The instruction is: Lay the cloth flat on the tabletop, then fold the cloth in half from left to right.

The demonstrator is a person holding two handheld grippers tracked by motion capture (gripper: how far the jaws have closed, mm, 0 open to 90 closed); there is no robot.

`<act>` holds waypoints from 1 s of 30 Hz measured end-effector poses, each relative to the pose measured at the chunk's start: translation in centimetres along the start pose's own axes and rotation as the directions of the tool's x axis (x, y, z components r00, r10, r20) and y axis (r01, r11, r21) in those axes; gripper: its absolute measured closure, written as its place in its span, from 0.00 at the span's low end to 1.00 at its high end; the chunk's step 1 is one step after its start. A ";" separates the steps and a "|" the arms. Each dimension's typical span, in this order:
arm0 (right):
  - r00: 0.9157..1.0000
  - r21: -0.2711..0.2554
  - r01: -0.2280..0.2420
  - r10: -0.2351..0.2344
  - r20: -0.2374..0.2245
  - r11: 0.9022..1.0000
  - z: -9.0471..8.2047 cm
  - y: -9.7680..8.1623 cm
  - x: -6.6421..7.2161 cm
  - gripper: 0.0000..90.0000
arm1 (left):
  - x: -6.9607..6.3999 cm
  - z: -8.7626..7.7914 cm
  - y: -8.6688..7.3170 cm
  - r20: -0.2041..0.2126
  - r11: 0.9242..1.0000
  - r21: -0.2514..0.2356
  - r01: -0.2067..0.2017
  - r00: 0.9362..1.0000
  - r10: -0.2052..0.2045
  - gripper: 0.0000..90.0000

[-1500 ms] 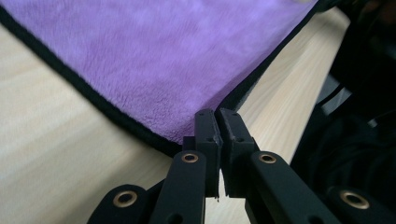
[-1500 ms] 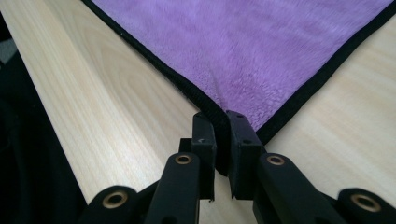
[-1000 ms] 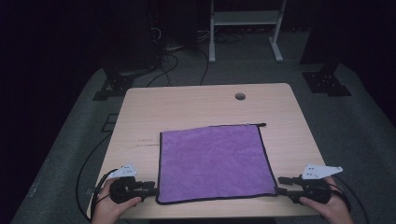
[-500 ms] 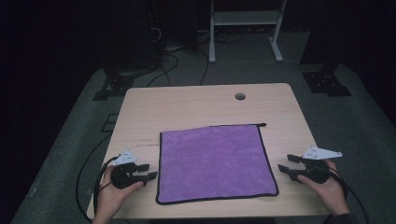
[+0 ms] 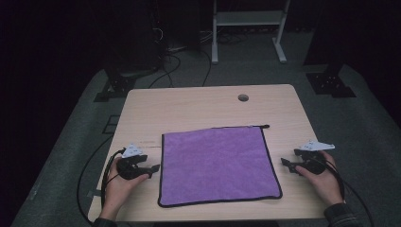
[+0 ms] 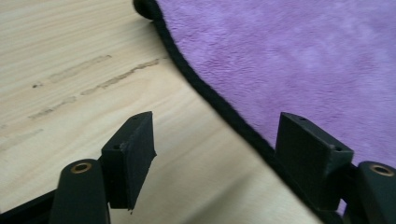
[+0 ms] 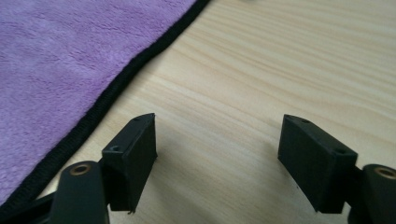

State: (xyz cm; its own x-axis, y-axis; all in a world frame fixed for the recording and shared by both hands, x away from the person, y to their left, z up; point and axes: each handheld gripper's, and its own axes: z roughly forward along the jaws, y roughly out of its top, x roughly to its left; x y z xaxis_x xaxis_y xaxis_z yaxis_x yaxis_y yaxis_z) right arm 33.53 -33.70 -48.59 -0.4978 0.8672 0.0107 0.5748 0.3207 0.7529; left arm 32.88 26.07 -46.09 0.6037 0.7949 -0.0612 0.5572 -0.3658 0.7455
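Observation:
A purple cloth (image 5: 217, 163) with a black hem lies flat on the near half of the wooden table (image 5: 198, 104). My left gripper (image 5: 152, 169) rests just off the cloth's left edge. Its jaws have just been opening and stand open (image 6: 217, 140); the cloth's hem (image 6: 205, 93) runs between them to the right jaw, unpressed. My right gripper (image 5: 286, 163) sits off the cloth's right edge. Its jaws have also just been opening and stand open (image 7: 217, 140) over bare wood, with the cloth (image 7: 60, 56) to their left.
A round cable hole (image 5: 243, 98) sits near the table's far edge. Beyond the table stand a white frame (image 5: 246, 28), floor cables (image 5: 175, 61) and black stand bases (image 5: 331, 82). Bare wood lies between the cloth and the far edge.
Both grippers have left the cloth's near corners and moved up along its side edges, away from the person. Their jaws have opened wider. The cloth lies flat.

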 end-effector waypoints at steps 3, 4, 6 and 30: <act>1.000 0.005 -0.007 0.007 0.000 1.000 0.1 0.1 -0.1 0.27 | 0.4 0.2 0.1 -0.002 1.000 -0.007 0.008 1.000 -0.008 0.29; 1.000 0.006 -0.005 0.005 -0.001 1.000 0.1 0.1 0.0 0.25 | 0.5 0.3 0.1 -0.002 1.000 -0.006 0.014 1.000 -0.014 0.29; 1.000 0.011 -0.005 0.005 -0.001 1.000 0.1 0.1 0.0 0.23 | 0.6 0.4 0.2 -0.005 1.000 -0.012 0.023 1.000 -0.024 0.29; 1.000 0.016 -0.009 0.009 0.003 1.000 0.2 0.1 0.1 0.20 | -0.9 3.2 1.1 -0.005 0.999 0.018 0.051 0.999 -0.051 0.39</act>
State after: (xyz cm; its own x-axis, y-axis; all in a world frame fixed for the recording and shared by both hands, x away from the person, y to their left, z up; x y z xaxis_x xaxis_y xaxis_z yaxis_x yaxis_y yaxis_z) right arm 33.65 -33.49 -48.65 -0.4907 0.8712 0.0150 0.5894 0.3191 0.7422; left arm 34.75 23.40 -47.39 0.5716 0.8149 -0.0958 0.5975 -0.3333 0.7293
